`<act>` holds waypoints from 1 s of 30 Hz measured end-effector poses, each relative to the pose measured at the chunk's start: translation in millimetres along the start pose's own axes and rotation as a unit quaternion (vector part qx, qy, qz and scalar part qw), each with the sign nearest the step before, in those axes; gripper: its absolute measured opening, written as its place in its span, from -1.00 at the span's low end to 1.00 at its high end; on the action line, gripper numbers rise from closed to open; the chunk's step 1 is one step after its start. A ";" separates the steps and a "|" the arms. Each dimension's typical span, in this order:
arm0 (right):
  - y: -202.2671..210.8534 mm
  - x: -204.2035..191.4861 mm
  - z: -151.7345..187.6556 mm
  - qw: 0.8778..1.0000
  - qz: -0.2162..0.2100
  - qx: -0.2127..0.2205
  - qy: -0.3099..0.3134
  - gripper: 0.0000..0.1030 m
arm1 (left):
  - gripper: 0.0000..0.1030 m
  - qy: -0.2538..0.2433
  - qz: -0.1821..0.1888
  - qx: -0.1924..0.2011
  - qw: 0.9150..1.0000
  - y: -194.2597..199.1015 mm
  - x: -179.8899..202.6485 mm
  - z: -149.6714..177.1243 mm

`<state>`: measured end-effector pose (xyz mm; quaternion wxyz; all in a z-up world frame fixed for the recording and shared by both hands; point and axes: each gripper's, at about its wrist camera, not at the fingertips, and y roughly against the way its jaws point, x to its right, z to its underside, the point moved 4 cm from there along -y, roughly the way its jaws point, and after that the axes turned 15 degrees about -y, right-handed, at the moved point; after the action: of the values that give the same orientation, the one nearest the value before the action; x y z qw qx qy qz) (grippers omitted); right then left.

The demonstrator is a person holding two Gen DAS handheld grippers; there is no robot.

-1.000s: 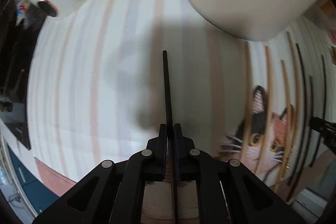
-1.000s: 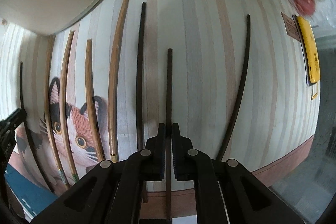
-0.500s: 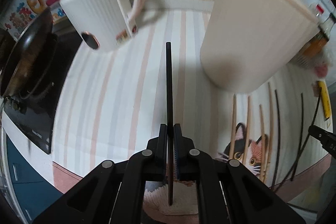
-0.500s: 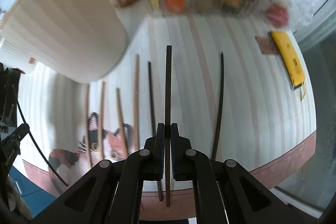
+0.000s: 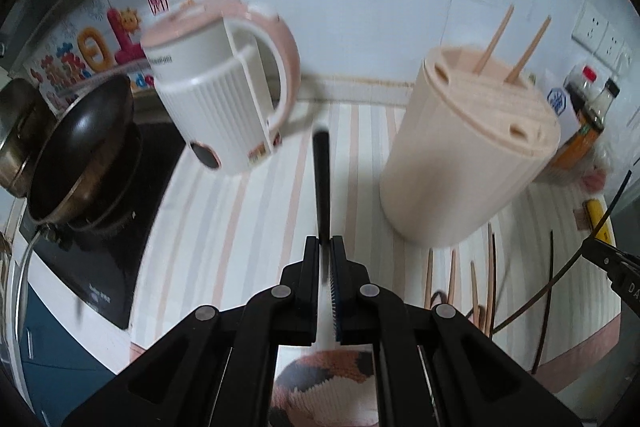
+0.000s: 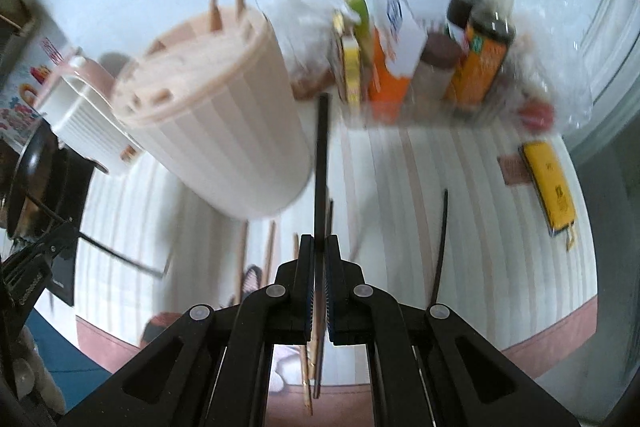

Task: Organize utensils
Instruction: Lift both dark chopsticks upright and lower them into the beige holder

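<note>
My left gripper [image 5: 325,241] is shut on a black chopstick [image 5: 321,179] held above the striped mat [image 5: 240,227]. My right gripper [image 6: 319,239] is shut on another black chopstick [image 6: 321,167], also lifted. A tall cream utensil holder [image 5: 468,155] with a slotted lid stands ahead, and two wooden chopsticks [image 5: 516,47] stick out of it. It also shows in the right wrist view [image 6: 216,123]. Several wooden chopsticks [image 5: 452,279] and a black chopstick [image 6: 440,239] lie on the mat.
A white and pink kettle [image 5: 224,95] stands at the back left beside a black pan [image 5: 80,155] on a cooktop. Bottles and boxes [image 6: 440,59] line the back wall on the right. A yellow object [image 6: 550,183] lies at the right of the mat.
Both grippers have risen and tilted up from the mat, each carrying its black chopstick. The holder's top and the back wall have come into view.
</note>
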<state>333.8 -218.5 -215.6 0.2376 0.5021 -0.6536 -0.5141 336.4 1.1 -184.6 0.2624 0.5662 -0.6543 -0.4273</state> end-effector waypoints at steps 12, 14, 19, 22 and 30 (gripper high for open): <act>46.6 -22.3 -38.0 0.998 -0.043 0.049 -0.006 -0.91 | -0.96 0.010 0.002 0.065 0.998 53.1 -16.4 -45.8; 57.7 -25.7 -43.4 0.997 -0.050 0.053 -0.005 -0.91 | -0.96 0.010 0.008 0.074 0.997 64.6 -17.5 -52.2; 89.0 -37.3 -56.6 0.995 -0.079 0.054 0.000 -0.91 | -0.96 0.010 0.039 0.099 0.994 101.1 -20.4 -76.9; 109.4 -45.1 -69.0 0.994 -0.097 0.056 0.005 -0.91 | -0.96 0.010 0.059 0.113 0.992 122.6 -19.3 -93.1; 161.2 -66.2 -122.1 0.987 -0.126 0.101 0.013 -0.91 | -0.96 -0.001 0.091 0.163 0.982 167.7 -10.9 -152.3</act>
<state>393.7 -217.1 -11.4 0.1273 0.6083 -0.6307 -0.4647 378.2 -29.3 36.2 0.2036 0.5394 -0.7641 -0.2893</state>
